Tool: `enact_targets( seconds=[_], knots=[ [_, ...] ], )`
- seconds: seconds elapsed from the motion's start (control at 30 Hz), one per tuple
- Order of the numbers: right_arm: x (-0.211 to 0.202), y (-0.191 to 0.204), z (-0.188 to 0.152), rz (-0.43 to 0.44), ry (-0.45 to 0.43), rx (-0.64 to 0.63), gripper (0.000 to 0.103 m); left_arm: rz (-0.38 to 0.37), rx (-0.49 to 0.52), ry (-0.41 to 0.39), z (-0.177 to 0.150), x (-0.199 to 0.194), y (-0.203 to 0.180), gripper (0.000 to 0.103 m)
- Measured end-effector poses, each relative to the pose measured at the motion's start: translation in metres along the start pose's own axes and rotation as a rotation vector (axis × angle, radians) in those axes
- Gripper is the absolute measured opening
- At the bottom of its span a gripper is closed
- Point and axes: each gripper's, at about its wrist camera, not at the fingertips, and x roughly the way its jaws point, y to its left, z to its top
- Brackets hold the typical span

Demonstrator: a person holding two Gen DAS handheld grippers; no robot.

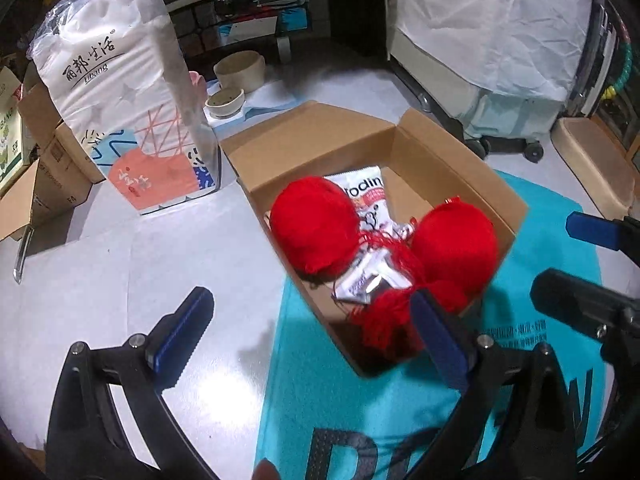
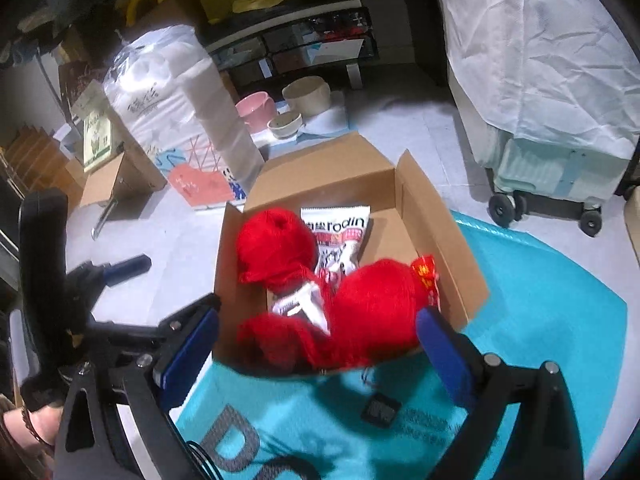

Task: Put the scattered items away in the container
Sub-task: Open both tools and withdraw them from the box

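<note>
An open cardboard box (image 1: 320, 136) (image 2: 320, 168) lies on a teal mat (image 1: 340, 380) (image 2: 540, 300). Inside it are two red yarn balls (image 1: 312, 220) (image 2: 276, 244), loose red yarn (image 2: 276, 340), a white snack packet (image 1: 368, 192) (image 2: 340, 232) and a silver packet (image 1: 372, 280). A small red and gold packet (image 2: 426, 276) leans at the box's right wall. My left gripper (image 1: 310, 334) hangs open above the box's near left corner, empty. My right gripper (image 2: 318, 346) (image 1: 580, 264) is open too, above the near edge, holding nothing. A small black item (image 2: 380, 410) lies on the mat.
A tall pack of toilet paper (image 1: 120, 100) (image 2: 172, 100) stands left of the box. Behind it are bowls (image 1: 240, 68) (image 2: 256, 110). Brown cartons (image 1: 48, 168) sit far left. A wheeled cart under a white sheet (image 1: 500, 40) (image 2: 540, 80) is at the right. A sandalled foot (image 2: 24, 432) shows lower left.
</note>
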Motion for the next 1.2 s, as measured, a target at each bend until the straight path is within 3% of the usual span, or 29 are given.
enact_targets(
  seconds=[0.23,0.57,1.0,1.2],
  knots=[
    [-0.022,0.013,-0.019,-0.009,0.013,-0.019,0.100,-0.027,0.022,0.020,-0.020,-0.022,-0.009,0.099],
    [-0.048,0.024,-0.053,-0.018,0.047,-0.005,0.100,0.001,0.054,0.024,-0.051,-0.057,-0.021,0.099],
    [-0.098,0.032,-0.084,-0.056,0.086,0.013,0.100,-0.021,0.064,0.080,-0.072,-0.099,-0.032,0.099],
    [-0.110,0.034,-0.097,-0.068,0.121,0.024,0.100,0.010,0.079,0.076,-0.078,-0.115,-0.037,0.099]
  ],
)
